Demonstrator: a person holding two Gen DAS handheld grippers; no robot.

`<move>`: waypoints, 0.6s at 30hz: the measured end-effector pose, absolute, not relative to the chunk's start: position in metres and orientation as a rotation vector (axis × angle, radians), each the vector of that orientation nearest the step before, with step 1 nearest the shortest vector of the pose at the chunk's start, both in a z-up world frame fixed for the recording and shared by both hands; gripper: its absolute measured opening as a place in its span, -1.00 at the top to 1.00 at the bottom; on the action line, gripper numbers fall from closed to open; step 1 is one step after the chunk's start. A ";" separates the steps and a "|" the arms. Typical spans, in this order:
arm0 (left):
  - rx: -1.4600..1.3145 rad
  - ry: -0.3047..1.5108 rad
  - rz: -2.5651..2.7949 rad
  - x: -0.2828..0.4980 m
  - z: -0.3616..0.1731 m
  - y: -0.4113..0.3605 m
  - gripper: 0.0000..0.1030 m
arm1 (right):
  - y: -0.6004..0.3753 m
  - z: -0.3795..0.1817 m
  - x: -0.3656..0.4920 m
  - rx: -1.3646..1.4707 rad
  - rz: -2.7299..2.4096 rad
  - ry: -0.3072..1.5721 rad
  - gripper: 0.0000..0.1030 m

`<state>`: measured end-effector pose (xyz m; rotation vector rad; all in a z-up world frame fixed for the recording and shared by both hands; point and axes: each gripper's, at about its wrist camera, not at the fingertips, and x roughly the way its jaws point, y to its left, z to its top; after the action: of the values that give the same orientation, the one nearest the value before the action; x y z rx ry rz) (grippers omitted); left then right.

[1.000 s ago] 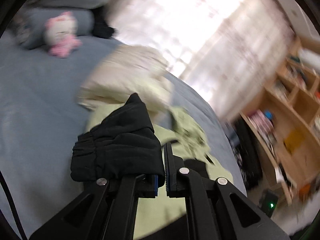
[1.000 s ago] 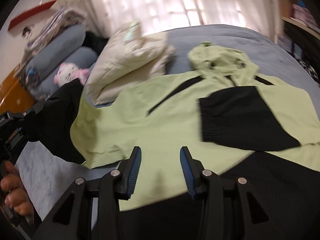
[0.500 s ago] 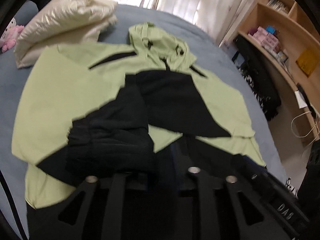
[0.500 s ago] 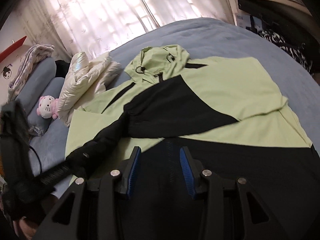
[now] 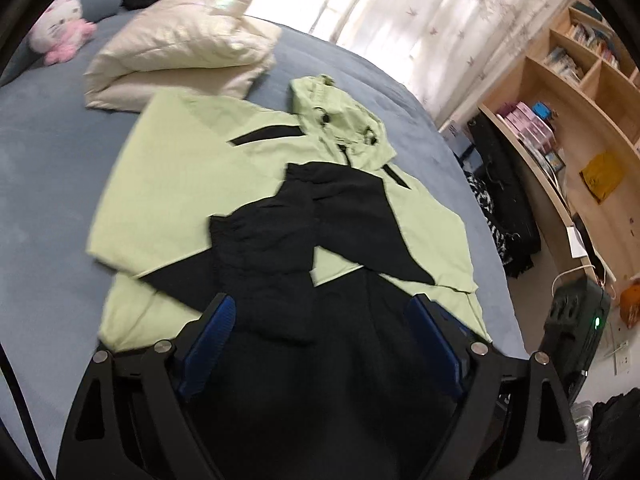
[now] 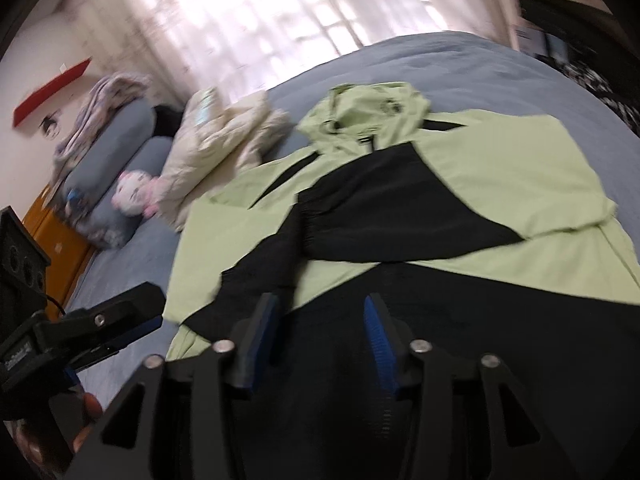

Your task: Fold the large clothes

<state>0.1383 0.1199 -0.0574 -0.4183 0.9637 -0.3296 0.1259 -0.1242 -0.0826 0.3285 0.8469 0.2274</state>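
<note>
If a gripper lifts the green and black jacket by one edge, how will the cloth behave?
The jacket is probably floppy: its black sleeves lie folded flat over the body. It looks thin, so likely light. The smooth fabric may slip on the blue bed cover, so a lifted edge would likely drag the rest.

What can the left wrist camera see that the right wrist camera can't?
Only the left wrist view shows the wooden bookshelf full of books and boxes, and a black box with a green light on the floor.

Only the right wrist view shows the red wall shelf, the orange cabinet, the grey bolster pillows, and the left gripper seen from the side.

Both show the green and black jacket with its sleeves folded in, the cream puffy coat, the pink and white plush cat, the blue bed and the curtains.
</note>
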 end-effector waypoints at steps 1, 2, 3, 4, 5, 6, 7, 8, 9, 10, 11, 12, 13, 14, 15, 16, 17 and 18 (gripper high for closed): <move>-0.418 0.965 -0.310 0.133 -0.059 0.126 -0.69 | -0.116 -0.081 0.127 0.306 0.251 0.849 -0.07; -0.411 0.972 -0.288 0.129 -0.062 0.132 -0.69 | -0.109 -0.080 0.128 0.277 0.273 0.852 -0.07; -0.403 0.979 -0.267 0.125 -0.064 0.138 -0.69 | -0.097 -0.079 0.131 0.227 0.298 0.855 -0.07; -0.393 0.992 -0.237 0.121 -0.067 0.144 -0.69 | -0.090 -0.079 0.132 0.195 0.310 0.859 -0.07; -0.381 1.004 -0.209 0.119 -0.071 0.150 -0.69 | -0.080 -0.080 0.135 0.155 0.329 0.873 -0.08; -0.370 1.014 -0.187 0.118 -0.074 0.154 -0.69 | -0.071 -0.083 0.137 0.122 0.353 0.888 -0.08; -0.363 1.019 -0.166 0.116 -0.077 0.160 -0.69 | -0.064 -0.085 0.139 0.098 0.370 0.900 -0.08; -0.360 1.023 -0.143 0.115 -0.081 0.166 -0.69 | -0.057 -0.088 0.140 0.068 0.382 0.915 -0.08; -0.358 1.026 -0.121 0.113 -0.084 0.171 -0.69 | -0.048 -0.092 0.142 0.036 0.399 0.927 -0.08; -0.357 1.028 -0.109 0.113 -0.086 0.174 -0.69 | -0.043 -0.094 0.142 0.010 0.415 0.933 -0.08; -0.359 1.031 -0.097 0.112 -0.088 0.178 -0.69 | -0.037 -0.098 0.141 -0.018 0.427 0.939 -0.10; -0.363 1.036 -0.089 0.111 -0.090 0.182 -0.69 | -0.029 -0.102 0.141 -0.055 0.439 0.947 -0.14; -0.369 1.040 -0.085 0.110 -0.092 0.187 -0.69 | -0.025 -0.106 0.141 -0.080 0.445 0.950 -0.22; -0.376 1.045 -0.083 0.109 -0.094 0.191 -0.69 | -0.020 -0.110 0.140 -0.105 0.446 0.953 -0.24; -0.379 1.049 -0.082 0.108 -0.096 0.194 -0.69 | -0.015 -0.114 0.140 -0.131 0.446 0.959 -0.24; -0.380 1.052 -0.079 0.107 -0.099 0.198 -0.69 | -0.012 -0.117 0.141 -0.147 0.446 0.964 -0.24; -0.381 1.054 -0.076 0.106 -0.100 0.200 -0.69 | -0.009 -0.120 0.141 -0.162 0.445 0.969 -0.24; -0.384 1.058 -0.072 0.105 -0.103 0.204 -0.69 | -0.005 -0.124 0.142 -0.181 0.442 0.976 -0.24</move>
<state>0.1051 0.2036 -0.1027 -0.3839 1.0579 -0.0721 0.1420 -0.0046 -0.1240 -0.1813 0.9763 0.4425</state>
